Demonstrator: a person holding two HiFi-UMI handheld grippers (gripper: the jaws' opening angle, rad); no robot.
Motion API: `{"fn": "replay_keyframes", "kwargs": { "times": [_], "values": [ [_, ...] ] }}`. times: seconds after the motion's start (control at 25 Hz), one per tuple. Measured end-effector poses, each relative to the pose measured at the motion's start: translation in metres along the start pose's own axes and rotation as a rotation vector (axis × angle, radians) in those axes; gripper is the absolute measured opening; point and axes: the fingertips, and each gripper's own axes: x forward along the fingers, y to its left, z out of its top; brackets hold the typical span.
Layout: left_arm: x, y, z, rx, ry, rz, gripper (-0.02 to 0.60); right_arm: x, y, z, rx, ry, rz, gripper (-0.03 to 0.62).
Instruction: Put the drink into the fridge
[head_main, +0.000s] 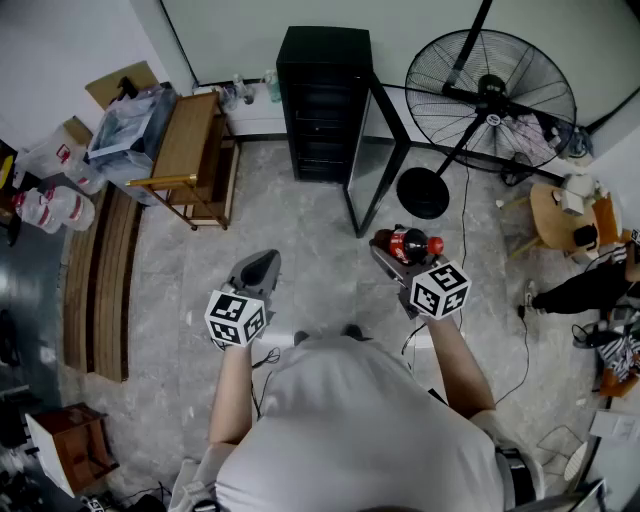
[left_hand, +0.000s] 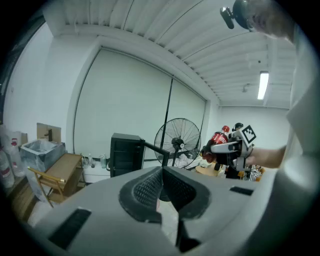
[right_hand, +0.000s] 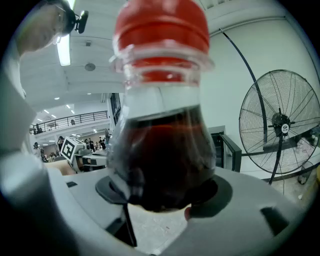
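One grip only: pinches red-capped plastic cola bottle (head_main: 410, 243) in right tool (head_main: 393, 252), with left tool (head_main: 262, 263) pressed together, empty. Might slip, round and smooth, or clip open glass door (head_main: 375, 165) of black fridge (head_main: 322, 100) at upper centre.

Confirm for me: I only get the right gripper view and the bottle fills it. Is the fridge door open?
Observer: Yes. Head view shows the fridge with its glass door swung wide, ahead of the bottle.
Operator: Left tool free?
Observer: Left gripper view: the left tool has its jaws together, nothing between them.
Operator: Anything beside the fridge?
Observer: A wooden table stands to its left in the head view.
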Motion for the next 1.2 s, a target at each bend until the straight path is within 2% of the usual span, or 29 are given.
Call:
{"fn": "replay_keyframes", "kwargs": {
  "times": [0.68,1.2],
  "values": [
    [-0.013,0.014,-0.005,-0.007,-0.006,-0.025,0.009,0.009,0.020,0.002,0.020,-0.019,-0.018,0.304],
    [-0.060,0.051,-0.026,-0.029,0.022,-0.052,0.009,0.030,0.072,-0.007,0.047,-0.037,-0.060,0.304]
  ]
}}
